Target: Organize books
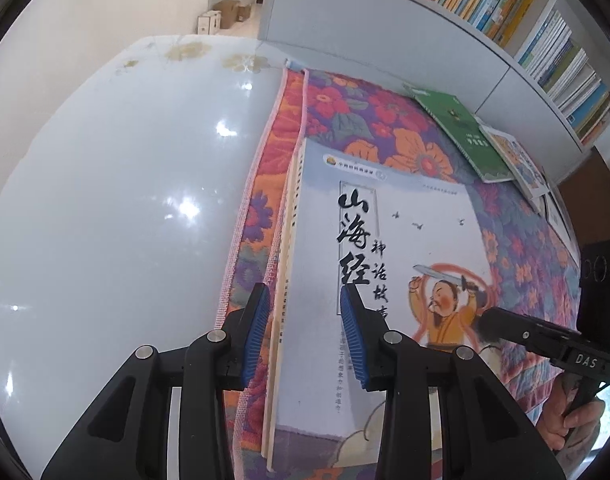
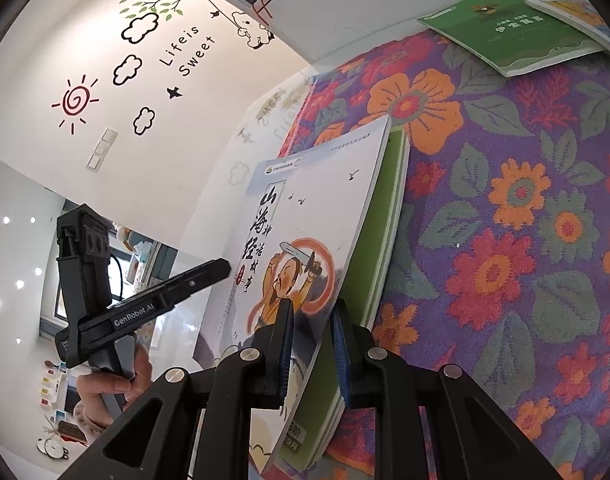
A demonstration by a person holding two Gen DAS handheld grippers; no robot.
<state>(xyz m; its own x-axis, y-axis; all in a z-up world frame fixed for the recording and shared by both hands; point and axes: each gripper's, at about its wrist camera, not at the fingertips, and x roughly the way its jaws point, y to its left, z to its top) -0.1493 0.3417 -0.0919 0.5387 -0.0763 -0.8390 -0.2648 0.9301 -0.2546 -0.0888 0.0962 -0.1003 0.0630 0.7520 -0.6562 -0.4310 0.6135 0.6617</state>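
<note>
The right tool (image 2: pixel 313 308) is pinching the near edge of the white storybook (image 2: pixel 301 224) together with a green-backed book (image 2: pixel 379 240) lying under it, one pad on the cover and one below, and is tilting the pair up off the floral mat (image 2: pixel 505 220). The left tool (image 1: pixel 305 300) is sitting spread on the opposite, spine side of the storybook, its pads straddling that edge without appearing to press on it.

To do this step well, I judge the left tool should be closing squarely across both spines before anything is lifted further. That way the lower book is not sliding out and the thin cover is not bending.

Counting outward from the storybook:
- two books are making up the held pair;
- two more are lying flat beyond it on the mat, a green book (image 2: pixel 505 28) and an illustrated one (image 1: pixel 521 160) just beside that;
- a possible third past those is too cropped to tell;
- many are standing on the bookshelf (image 1: pixel 545 40) behind;
- one glossy table (image 1: pixel 105 200) is lying on the storybook's spine side.
</note>
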